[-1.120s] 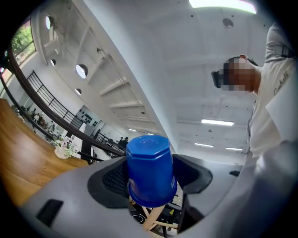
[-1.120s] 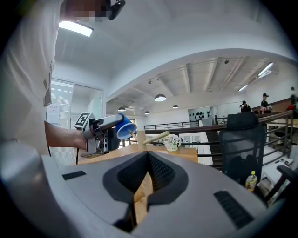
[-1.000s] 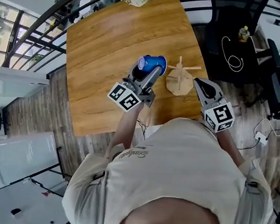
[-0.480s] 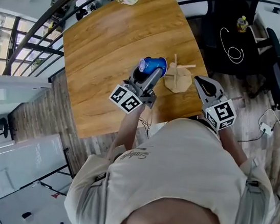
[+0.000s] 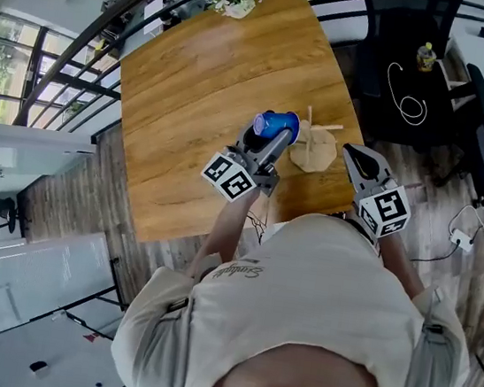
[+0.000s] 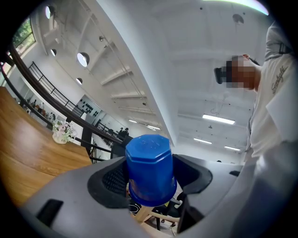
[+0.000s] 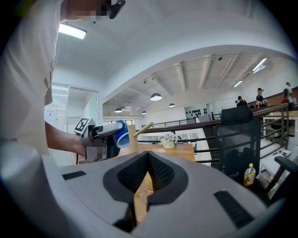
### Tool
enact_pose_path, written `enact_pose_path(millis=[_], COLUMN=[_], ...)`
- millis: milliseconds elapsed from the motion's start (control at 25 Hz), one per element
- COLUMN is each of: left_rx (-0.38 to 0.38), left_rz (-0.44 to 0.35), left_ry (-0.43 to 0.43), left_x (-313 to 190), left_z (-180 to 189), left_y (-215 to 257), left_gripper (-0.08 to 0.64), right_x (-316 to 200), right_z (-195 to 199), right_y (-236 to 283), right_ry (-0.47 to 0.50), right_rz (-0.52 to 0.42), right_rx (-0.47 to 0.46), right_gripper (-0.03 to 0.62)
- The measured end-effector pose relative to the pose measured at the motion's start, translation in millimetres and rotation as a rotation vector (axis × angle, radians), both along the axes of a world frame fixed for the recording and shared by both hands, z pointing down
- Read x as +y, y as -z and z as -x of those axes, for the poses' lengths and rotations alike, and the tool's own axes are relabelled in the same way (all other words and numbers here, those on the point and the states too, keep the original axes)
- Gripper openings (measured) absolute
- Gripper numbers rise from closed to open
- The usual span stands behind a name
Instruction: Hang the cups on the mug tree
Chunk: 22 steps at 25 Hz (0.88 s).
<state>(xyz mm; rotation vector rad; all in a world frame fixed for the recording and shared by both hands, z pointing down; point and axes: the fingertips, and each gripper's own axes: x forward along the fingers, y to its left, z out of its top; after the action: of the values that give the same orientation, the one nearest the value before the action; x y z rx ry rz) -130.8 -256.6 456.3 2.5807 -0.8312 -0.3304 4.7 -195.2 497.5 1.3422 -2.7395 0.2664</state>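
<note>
**Blue cup held up beside the mug tree**

The left gripper [image 5: 267,143] has its jaws clamped on the blue cup [image 5: 278,124] and holds it off the wooden worktop [image 5: 194,92]. The cup is just beside the mug tree [image 5: 312,149], close to its upright post. The tree stands near the worktop's edge. On the tree's other side, the right gripper [image 5: 355,155] hovers with its jaws pressed together, holding nothing.
</note>
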Motion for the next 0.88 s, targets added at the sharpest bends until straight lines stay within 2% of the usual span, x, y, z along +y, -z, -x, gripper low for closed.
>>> enact_pose_path(millis=[400,720,880], left_rx=[0.044,0.136,0.146], left_rz=[0.03,0.046,0.056], left_ry=[0.007,0.017,0.027], left_x=[2,4,11], left_z=[-1,3,7], left_y=[-9,-9,-13], left_gripper=[0.291,0.291,0.291], right_x=[4,16,24], right_z=[0,3,7], right_y=[-2,-5,-8], right_ry=[0.018,0.031,0.044], right_rz=[0.0,0.012,0.02], right_rx=[0.021,0.032,0.04], right_gripper=[-0.005,-0.005,-0.005])
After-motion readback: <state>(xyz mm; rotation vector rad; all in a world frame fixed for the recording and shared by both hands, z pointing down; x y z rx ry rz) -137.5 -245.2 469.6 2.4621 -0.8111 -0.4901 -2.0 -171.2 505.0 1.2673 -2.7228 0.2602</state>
